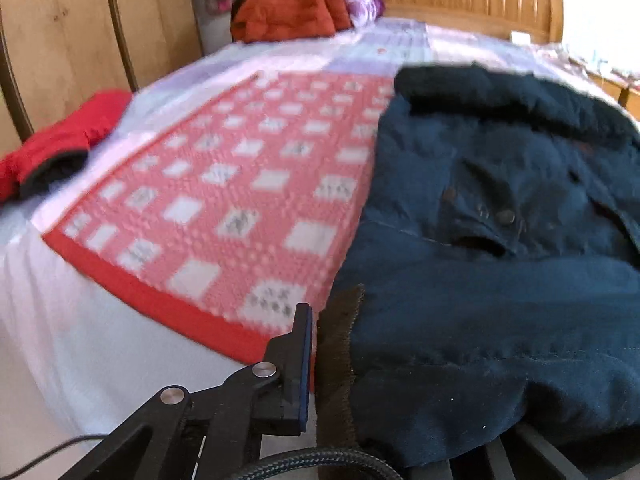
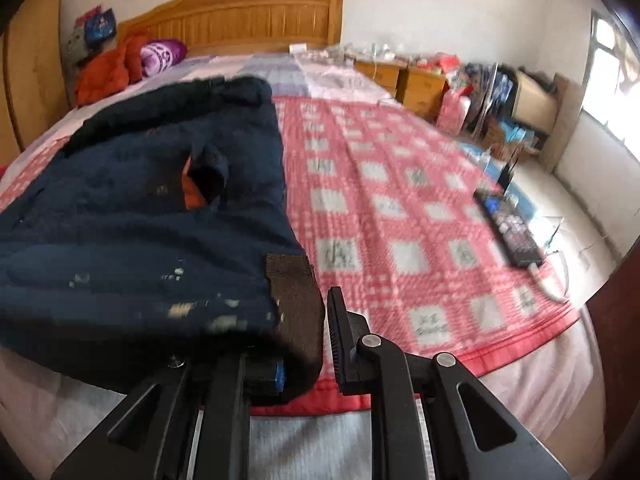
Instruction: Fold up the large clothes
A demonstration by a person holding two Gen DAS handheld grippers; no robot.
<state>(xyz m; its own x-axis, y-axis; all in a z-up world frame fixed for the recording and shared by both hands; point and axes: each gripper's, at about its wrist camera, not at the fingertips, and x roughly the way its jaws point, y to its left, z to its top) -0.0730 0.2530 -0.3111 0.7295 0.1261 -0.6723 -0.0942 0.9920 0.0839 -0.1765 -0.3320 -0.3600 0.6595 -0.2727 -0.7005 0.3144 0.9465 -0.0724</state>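
Note:
A dark navy jacket (image 1: 500,280) lies on the red-and-white checked blanket (image 1: 240,184) on the bed. My left gripper (image 1: 336,364) is shut on the jacket's bottom left corner with its brown ribbed hem (image 1: 340,344); only the left finger (image 1: 298,364) shows, the other is hidden under the cloth. In the right wrist view the jacket (image 2: 140,220) fills the left half. My right gripper (image 2: 312,344) is shut on the bottom right corner at the brown ribbed hem (image 2: 296,292); its right finger (image 2: 340,344) shows, the left one is under the fabric.
A red garment (image 1: 56,152) lies at the bed's left edge. An orange-red garment (image 1: 288,8) and a purple pillow (image 2: 160,54) sit by the wooden headboard (image 2: 240,16). A remote control (image 2: 508,228) lies at the blanket's right edge. Nightstands (image 2: 404,76) and clutter stand to the right.

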